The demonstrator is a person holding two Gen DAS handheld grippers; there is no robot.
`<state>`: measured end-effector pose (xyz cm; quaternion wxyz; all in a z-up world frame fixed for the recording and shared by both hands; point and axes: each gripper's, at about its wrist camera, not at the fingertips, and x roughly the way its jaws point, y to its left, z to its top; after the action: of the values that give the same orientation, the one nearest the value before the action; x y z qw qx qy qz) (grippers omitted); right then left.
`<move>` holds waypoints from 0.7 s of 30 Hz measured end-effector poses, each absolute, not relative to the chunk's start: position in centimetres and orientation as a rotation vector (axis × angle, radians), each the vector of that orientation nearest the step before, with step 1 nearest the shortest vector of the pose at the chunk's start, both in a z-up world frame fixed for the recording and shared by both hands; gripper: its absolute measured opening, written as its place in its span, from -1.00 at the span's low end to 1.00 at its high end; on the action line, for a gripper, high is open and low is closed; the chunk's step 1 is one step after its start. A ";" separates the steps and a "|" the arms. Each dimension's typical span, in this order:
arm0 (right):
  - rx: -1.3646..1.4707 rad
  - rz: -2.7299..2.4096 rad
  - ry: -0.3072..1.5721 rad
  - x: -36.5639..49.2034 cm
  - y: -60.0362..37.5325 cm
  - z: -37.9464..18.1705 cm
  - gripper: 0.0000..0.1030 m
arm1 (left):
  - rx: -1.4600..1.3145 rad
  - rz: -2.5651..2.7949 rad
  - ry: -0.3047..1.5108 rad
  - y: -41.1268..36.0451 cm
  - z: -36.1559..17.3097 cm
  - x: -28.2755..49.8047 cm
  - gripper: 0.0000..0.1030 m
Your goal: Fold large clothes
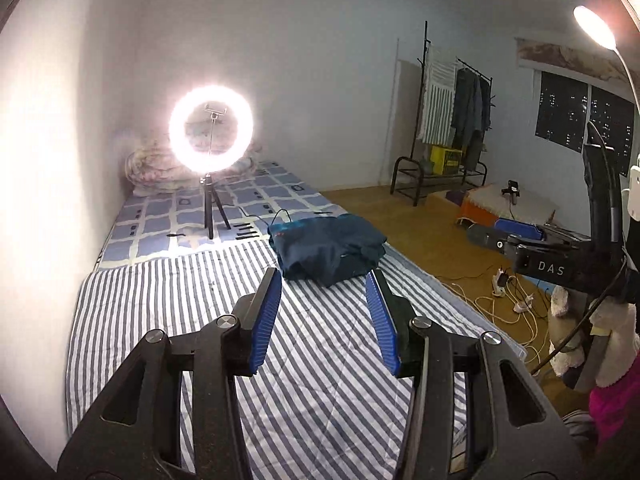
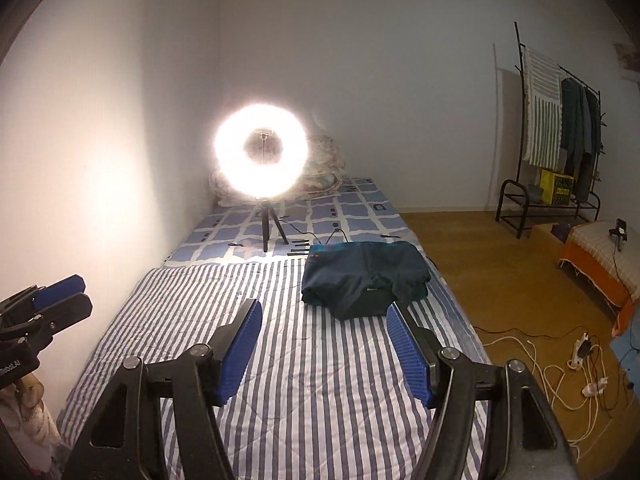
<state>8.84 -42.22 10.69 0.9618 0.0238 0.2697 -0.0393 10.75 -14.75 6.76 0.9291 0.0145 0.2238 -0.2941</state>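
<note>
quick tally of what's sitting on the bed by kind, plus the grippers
folded dark blue garment: 1
ring light on tripod: 1
rolled floral quilt: 1
hand-held gripper: 2, left hand-held gripper and right hand-held gripper, both open and empty
total: 5

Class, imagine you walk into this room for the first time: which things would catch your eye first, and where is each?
The glowing ring light on its small tripod stands at the far end of the bed, by the wall. Nearer, a folded dark blue garment lies on the striped sheet toward the bed's right edge. In front, the left gripper and right gripper hover open and empty.
</note>
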 end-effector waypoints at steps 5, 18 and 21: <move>0.029 -0.098 0.544 8.3 -42.3 9.5 0.33 | 0.031 -0.602 0.446 -14.9 5.9 9.1 0.23; 0.011 -0.185 0.545 7.7 -43.3 7.0 0.80 | 0.077 -0.567 0.426 -15.8 3.9 8.3 0.97; -0.012 -0.203 0.539 7.8 -42.9 6.4 0.99 | 0.089 -0.544 0.439 -15.7 3.3 8.5 1.00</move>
<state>7.76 -42.90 6.40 0.9588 -0.0057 0.2659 -0.0999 8.49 -15.75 3.31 0.9386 0.0435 0.2149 -0.2663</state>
